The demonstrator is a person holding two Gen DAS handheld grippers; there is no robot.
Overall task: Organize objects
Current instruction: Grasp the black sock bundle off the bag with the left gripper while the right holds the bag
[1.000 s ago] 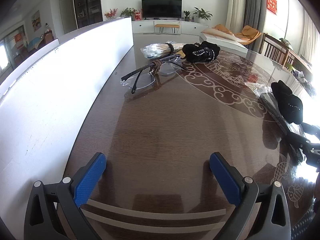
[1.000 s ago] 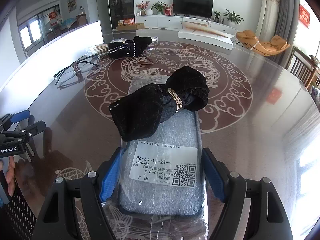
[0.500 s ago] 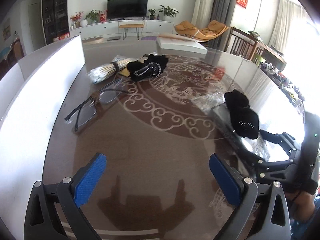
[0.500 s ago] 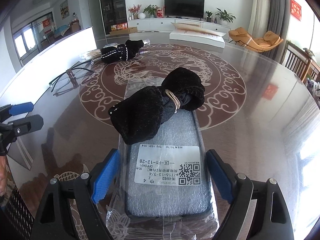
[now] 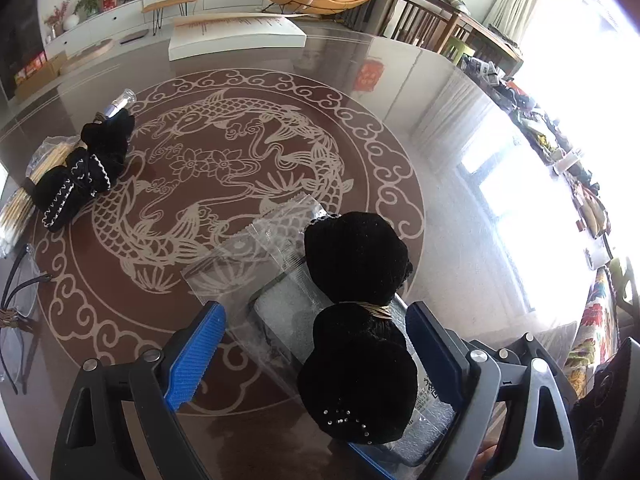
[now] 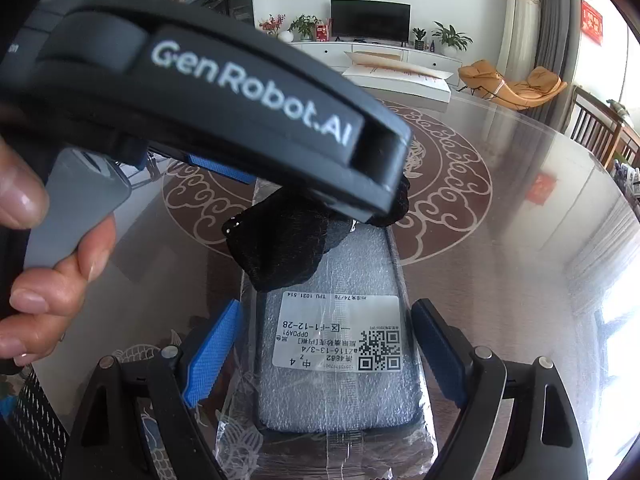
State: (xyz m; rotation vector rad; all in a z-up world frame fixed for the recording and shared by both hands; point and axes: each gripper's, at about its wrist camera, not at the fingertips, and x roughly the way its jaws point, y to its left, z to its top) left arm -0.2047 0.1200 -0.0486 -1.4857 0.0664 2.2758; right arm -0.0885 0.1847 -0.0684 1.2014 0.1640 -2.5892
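Observation:
A black velvet bow (image 5: 356,256) tied with a gold band lies on a bubble-wrapped phone case in a clear bag (image 6: 340,380). My left gripper (image 5: 316,312) hangs over the bow with the bow between its blue pads. Its jaws are closing, and neither pad presses on the bow. The right gripper (image 6: 326,308) stands open around the labelled end of the package, pads beside it. In the right wrist view the left gripper's black housing (image 6: 240,92), held by a hand (image 6: 24,208), hides half of the bow (image 6: 280,248).
On the glass table (image 5: 440,160), far left, lie a second black bow with white trim (image 5: 80,176), a bagged bundle of sticks (image 5: 20,200) and glasses (image 5: 20,304). A flat white box (image 5: 236,36) sits at the far edge.
The left gripper swung right, from near the glasses to over the bow and package, and its jaws narrowed. The right gripper's jaws widened slightly off the package and it stayed in place.

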